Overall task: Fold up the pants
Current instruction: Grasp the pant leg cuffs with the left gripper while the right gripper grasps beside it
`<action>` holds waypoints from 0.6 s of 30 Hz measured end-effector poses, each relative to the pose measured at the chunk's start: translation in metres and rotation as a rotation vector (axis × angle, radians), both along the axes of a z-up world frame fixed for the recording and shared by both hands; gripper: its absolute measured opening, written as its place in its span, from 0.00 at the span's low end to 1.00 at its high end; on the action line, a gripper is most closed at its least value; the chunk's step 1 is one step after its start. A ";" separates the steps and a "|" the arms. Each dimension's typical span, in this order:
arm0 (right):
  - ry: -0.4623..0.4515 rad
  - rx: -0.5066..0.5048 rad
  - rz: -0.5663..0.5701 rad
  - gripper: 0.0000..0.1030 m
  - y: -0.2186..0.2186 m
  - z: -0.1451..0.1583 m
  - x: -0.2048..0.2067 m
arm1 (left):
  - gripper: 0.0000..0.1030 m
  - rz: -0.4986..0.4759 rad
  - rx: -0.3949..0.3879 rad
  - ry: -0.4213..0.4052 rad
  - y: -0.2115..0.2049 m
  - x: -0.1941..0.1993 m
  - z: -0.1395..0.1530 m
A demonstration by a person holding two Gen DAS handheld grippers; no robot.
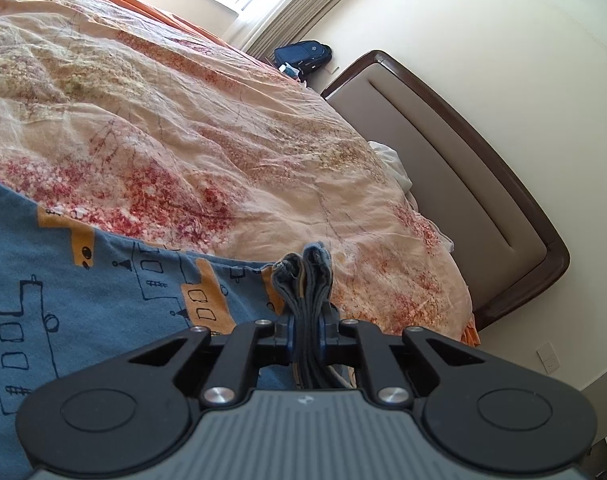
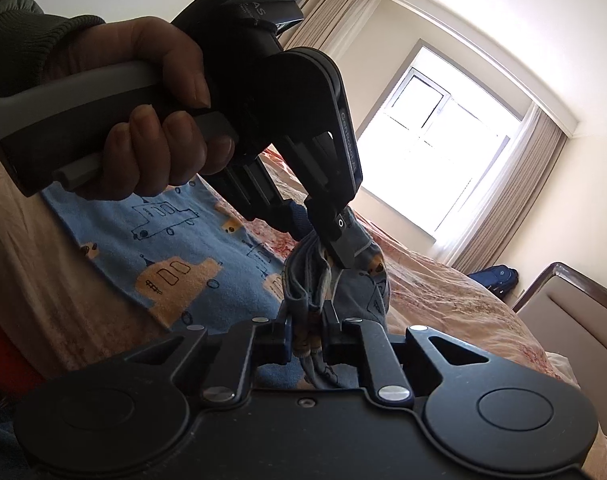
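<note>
I have the blue printed pants spread on the bed's floral quilt, and both tools pinch one bunched edge of them: my left tool is clamped on a thick wad of layers, my right tool on folds just beside it, probably to lift that end together for a fold. The far end of the pants is out of frame, and I cannot tell waistband from hem.
</note>
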State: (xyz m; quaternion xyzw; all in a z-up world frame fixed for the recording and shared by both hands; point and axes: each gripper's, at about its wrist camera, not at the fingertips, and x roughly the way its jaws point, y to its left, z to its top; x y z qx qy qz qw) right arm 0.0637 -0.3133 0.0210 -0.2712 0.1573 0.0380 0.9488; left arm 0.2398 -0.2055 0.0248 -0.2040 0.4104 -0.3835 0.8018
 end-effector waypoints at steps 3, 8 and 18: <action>-0.001 0.024 0.010 0.13 0.006 0.008 0.002 | 0.10 0.016 0.023 -0.009 0.014 -0.002 0.007; 0.011 0.047 0.036 0.13 0.029 0.016 0.000 | 0.10 0.041 0.043 -0.024 0.038 -0.006 0.014; 0.051 0.048 0.112 0.13 0.070 0.024 0.007 | 0.10 0.090 0.040 -0.019 0.094 -0.008 0.010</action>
